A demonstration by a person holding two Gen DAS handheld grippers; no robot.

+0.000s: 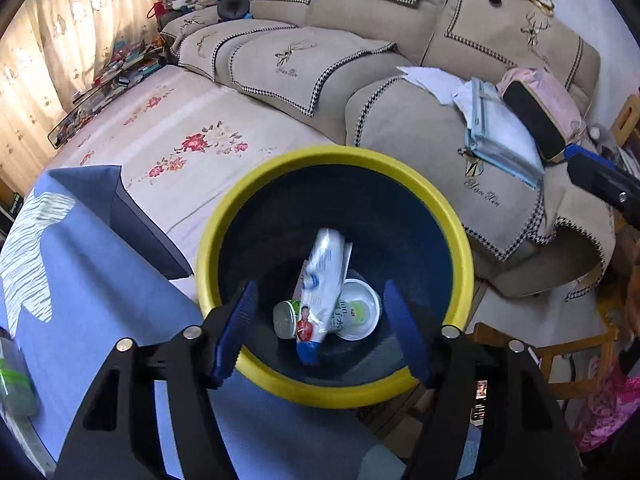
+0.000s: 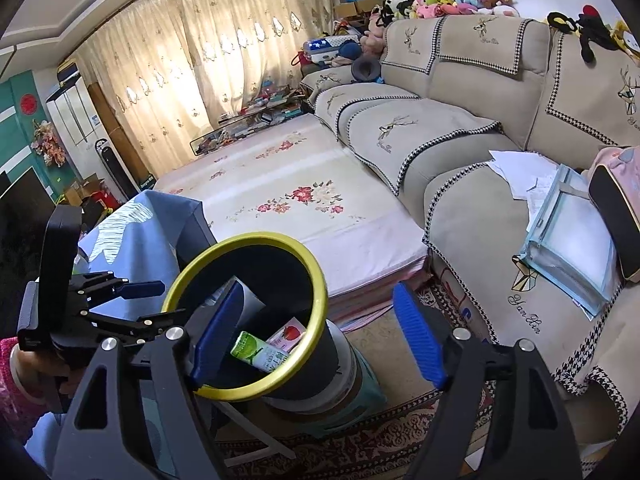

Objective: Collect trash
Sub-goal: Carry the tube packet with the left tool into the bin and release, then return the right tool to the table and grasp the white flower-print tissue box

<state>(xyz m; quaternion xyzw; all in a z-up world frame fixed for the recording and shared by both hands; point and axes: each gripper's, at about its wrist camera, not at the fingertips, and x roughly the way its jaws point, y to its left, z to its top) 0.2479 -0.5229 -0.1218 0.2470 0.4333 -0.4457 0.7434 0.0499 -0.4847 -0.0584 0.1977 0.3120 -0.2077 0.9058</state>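
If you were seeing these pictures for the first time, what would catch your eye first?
The yellow-rimmed dark trash bin fills the middle of the left wrist view, with a white squeezed tube and cups lying at its bottom. The open left gripper hangs right above it, holding nothing. Behind stretches a beige sofa with houndstooth-edged covers.

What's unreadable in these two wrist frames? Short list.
- Floor of the yellow-rimmed dark trash bin, left wrist view: covered by the white squeezed tube and the white plastic cup.
- Same bin, right wrist view: the right gripper finger and the near rim hide most of the contents; only the green-and-white carton shows.
- Green-tinted clear container, left wrist view: cut off by the frame edge and blurred.
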